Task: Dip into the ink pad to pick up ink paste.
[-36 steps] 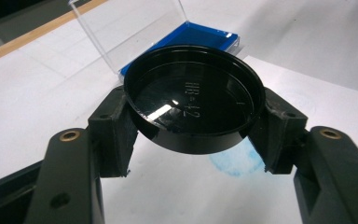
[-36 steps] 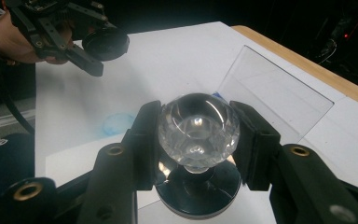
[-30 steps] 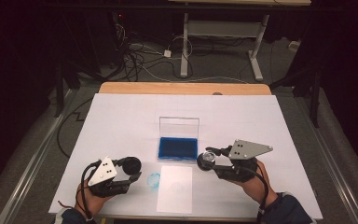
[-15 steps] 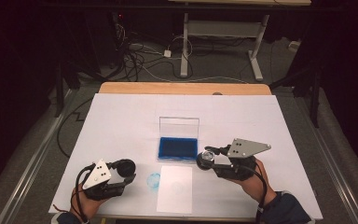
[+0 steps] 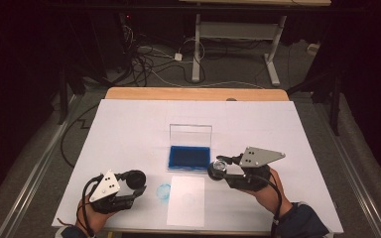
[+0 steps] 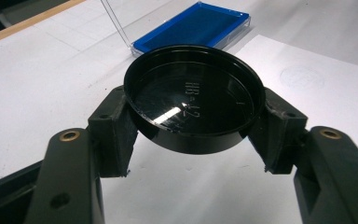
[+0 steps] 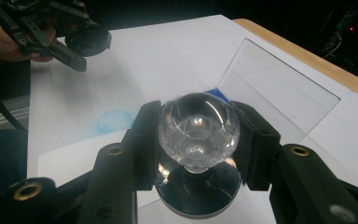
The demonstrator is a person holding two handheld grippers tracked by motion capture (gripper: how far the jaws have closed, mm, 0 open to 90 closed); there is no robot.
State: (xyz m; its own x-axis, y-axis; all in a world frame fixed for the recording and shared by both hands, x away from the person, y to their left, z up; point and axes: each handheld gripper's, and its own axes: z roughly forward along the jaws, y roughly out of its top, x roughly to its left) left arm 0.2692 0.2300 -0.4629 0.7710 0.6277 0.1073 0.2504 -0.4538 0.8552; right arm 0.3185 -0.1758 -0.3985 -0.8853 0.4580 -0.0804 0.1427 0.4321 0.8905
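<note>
High view first: we work at a table (image 5: 129, 124) spread with white paper, with an open blue ink pad (image 5: 189, 156) at the middle, its clear lid (image 5: 191, 134) standing upright behind it, and a separate white sheet (image 5: 186, 201) lying just in front of it, a faint round mark on it and a blue smudge (image 5: 163, 191) just to its left. We hold the left gripper (image 5: 138, 184) low over the near left part of the table, its jaws closed on a black round cap (image 6: 195, 97), pinched by the rim from two opposite sides. We judge this cap light, stiff and glossy, so it could slip or tilt out if the pinch loosens; the rim wall is the right place to hold it. We hold the right gripper (image 5: 222, 171) just right of the ink pad, its jaws clamped on the clear faceted knob (image 7: 198, 125) of a round stamp (image 5: 219, 169), whose dark base (image 7: 196, 189) hangs below the jaws. The knob looks hard, smooth and rounded, probably glass or acrylic, so we expect it to be slippery and somewhat heavy for its size; gripping across its widest part, as now, seems safest, kept upright and set down gently.
</note>
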